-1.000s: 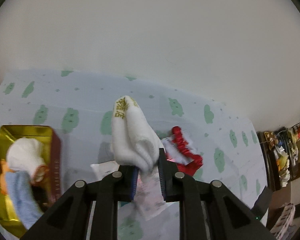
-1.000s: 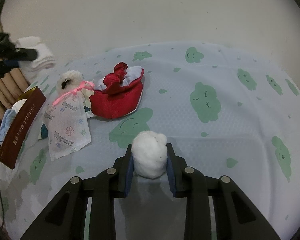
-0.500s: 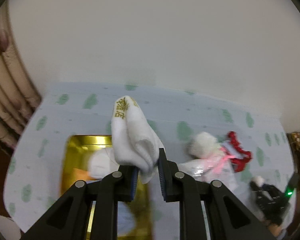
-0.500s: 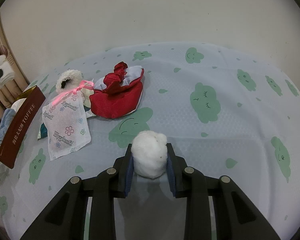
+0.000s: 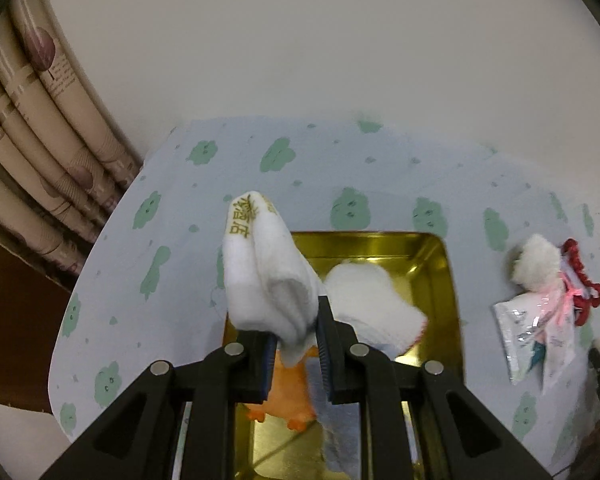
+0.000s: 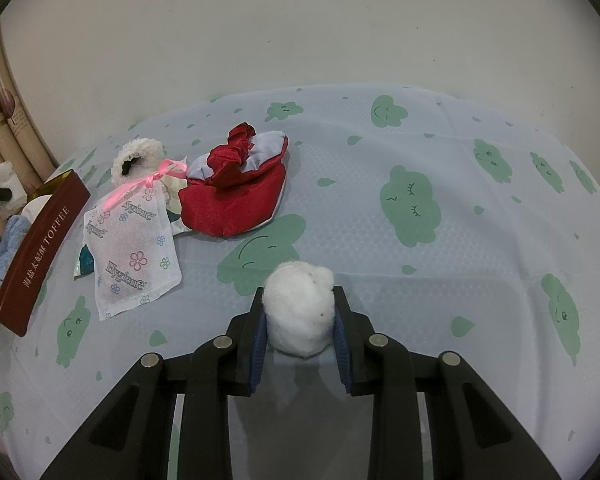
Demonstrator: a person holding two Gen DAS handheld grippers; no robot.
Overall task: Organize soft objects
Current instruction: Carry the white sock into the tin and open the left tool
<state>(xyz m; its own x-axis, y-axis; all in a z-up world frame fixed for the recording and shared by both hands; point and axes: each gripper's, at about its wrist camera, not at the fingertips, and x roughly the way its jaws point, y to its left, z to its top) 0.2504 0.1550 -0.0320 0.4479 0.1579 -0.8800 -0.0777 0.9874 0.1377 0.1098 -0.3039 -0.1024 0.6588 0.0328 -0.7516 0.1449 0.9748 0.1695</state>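
Left gripper point(image 5: 296, 346) is clamped on a rolled white sock point(image 5: 264, 272) with gold characters stitched on the cuff, can't read them, held above the gold tin point(image 5: 436, 256). Inside the tin: a white soft thing, something orange and a blue cloth. The tin sits by the left edge of the cloud-print tablecloth point(image 6: 420, 152), and its maroon side reads "TOFFEE" plus Chinese characters. Right gripper point(image 6: 299, 330) is squeezing a white cotton ball point(image 6: 299, 312) near the front edge. Just beside the tin lies a mesh pouch point(image 6: 134, 244) printed "Hygiene" with a pink ribbon, touching a red satin bag point(image 6: 232, 196).
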